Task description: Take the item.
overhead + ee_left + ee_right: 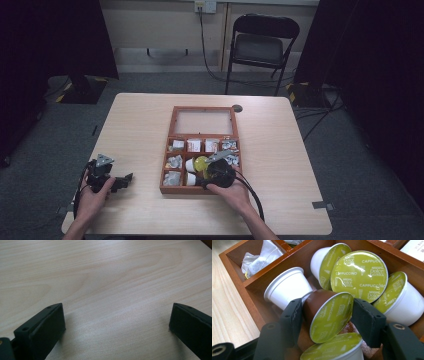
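A brown coffee capsule [329,315] with a green Cappuccino lid lies tilted between the jaws of my right gripper [328,317], which is shut on it. It sits in a front compartment of the wooden box [239,280], among several white capsules [287,287] with matching green lids [359,275]. In the high view my right gripper [204,174] reaches into the box [167,150] at its front middle. My left gripper [122,181] rests low over the bare table near the front left edge. Its jaws [117,322] stand wide open with nothing between them.
The box's glass lid [204,121] lies open, flat toward the far side. Other compartments hold wrapped sachets [174,161] and small packets [194,145]. A black folding chair [260,42] stands beyond the table. Bare wood [105,272] stretches ahead of the left gripper.
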`<action>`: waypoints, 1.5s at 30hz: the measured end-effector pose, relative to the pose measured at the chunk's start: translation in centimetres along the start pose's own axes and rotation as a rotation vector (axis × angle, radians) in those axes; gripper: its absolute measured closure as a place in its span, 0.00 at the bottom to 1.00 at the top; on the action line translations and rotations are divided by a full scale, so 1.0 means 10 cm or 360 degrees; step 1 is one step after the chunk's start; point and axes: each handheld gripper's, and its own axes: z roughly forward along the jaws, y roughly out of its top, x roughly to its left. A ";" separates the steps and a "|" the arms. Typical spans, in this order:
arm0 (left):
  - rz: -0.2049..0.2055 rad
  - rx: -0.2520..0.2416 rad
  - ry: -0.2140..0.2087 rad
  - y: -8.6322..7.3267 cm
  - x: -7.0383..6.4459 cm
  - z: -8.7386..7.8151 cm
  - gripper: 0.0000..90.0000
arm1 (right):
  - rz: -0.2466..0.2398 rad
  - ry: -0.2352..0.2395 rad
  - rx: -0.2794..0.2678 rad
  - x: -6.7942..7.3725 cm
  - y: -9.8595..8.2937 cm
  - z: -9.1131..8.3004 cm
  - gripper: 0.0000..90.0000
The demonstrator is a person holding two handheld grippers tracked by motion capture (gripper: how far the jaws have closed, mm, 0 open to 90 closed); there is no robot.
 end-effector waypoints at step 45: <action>-0.0001 -0.0001 0.0000 0.00 0.00 0.00 0.00 | 0.0014 0.0017 -0.0194 -0.06 -0.02 -0.23 0.71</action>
